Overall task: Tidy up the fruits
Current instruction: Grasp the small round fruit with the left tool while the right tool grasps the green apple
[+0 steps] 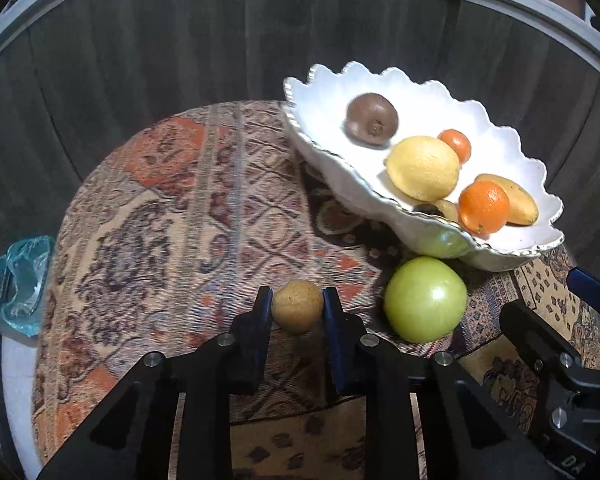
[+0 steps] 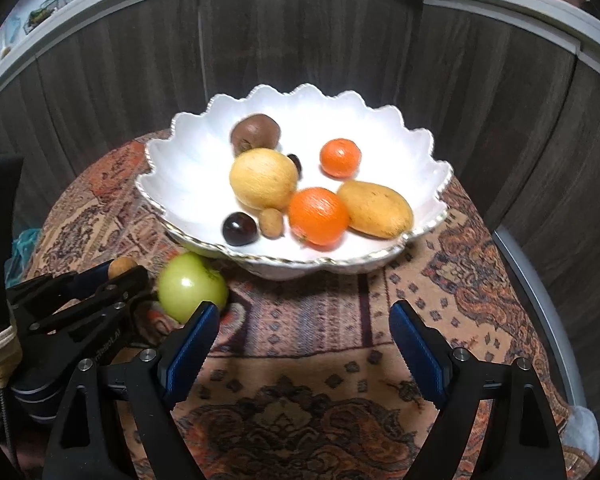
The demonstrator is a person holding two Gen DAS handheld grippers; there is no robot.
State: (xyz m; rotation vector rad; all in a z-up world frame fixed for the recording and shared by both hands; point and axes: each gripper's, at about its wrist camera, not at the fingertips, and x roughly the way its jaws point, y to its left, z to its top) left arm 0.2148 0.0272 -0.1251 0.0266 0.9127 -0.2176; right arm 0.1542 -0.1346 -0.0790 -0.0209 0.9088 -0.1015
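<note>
The small round tan-brown fruit [image 1: 297, 306] sits between the two dark fingers of the left tool [image 1: 296, 306], which are closed in against its sides, so the tool looks clenched on it; whether it rests on the patterned woven cloth of the tabletop [image 1: 172, 220] or is just raised off it I cannot tell. Just to its right lies a glossy green apple [image 1: 425, 299], close under the near wall of the white scalloped ceramic bowl [image 1: 324, 88], which already carries a brown round fruit [image 1: 372, 119], a pale yellow lemon-like fruit [image 1: 423, 167], two orange citrus fruits and a yellow mango. The step in hand seems to be the pick-up of this small fruit; next it likely needs lifting clear of the bowl's raised rim, carrying right and releasing onto bare white. The right tool [image 2: 300, 336] hangs released, fingers wide apart, in front of the bowl, with the green apple touching or just behind its left fingertip.
</note>
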